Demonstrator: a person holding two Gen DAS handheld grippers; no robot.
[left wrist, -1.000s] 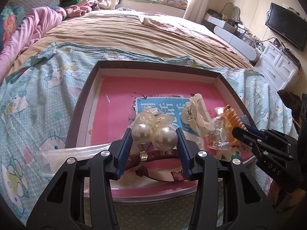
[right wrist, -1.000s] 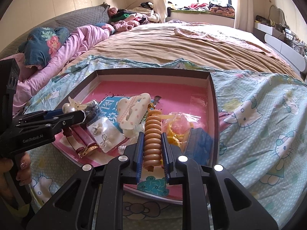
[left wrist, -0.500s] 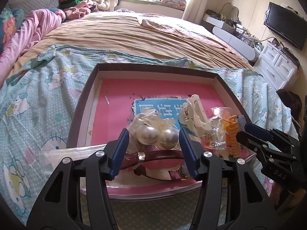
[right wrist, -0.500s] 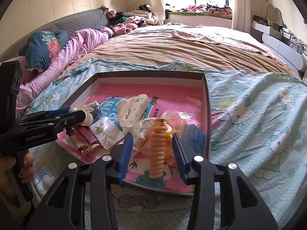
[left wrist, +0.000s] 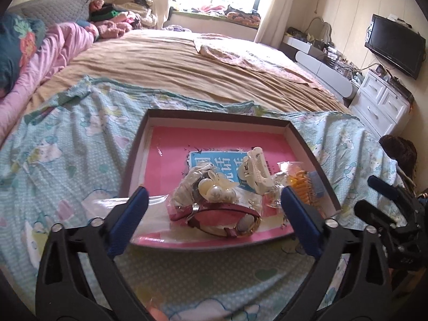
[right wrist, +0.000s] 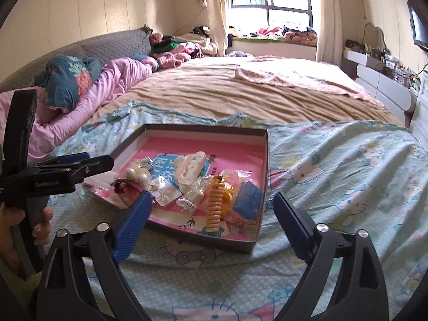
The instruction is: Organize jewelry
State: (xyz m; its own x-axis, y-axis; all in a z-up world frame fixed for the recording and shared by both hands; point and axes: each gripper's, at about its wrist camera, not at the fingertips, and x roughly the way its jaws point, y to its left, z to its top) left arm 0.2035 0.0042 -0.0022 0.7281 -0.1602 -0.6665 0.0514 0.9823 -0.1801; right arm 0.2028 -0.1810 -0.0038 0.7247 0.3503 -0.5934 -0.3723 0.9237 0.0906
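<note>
A shallow dark-rimmed box point(left wrist: 214, 114) point(right wrist: 263, 160) with a pink floor lies on the bed. In it lie a pearl hair piece in a clear bag point(left wrist: 214, 190) point(right wrist: 137, 171), a pink-strapped watch point(left wrist: 222, 216), a white hair claw point(left wrist: 256, 171) point(right wrist: 191, 167), an orange spiral hair tie point(left wrist: 301, 184) point(right wrist: 215, 204) and a blue block point(right wrist: 247, 199). My left gripper point(left wrist: 214, 219) is open and empty, just short of the box's near edge. My right gripper point(right wrist: 214, 220) is open and empty, before the near right corner.
The box rests on a light blue cartoon-print sheet point(right wrist: 334, 165) over a tan bedspread point(left wrist: 174, 67). Pink bedding and pillows point(right wrist: 88, 91) lie to the left. A white dresser point(left wrist: 382, 104) and a wall TV point(left wrist: 393, 45) stand to the right.
Both grippers opened and let go: the left released the pearl hair piece, the right released the orange spiral tie. Both items now lie in the box, and both grippers have pulled back.
</note>
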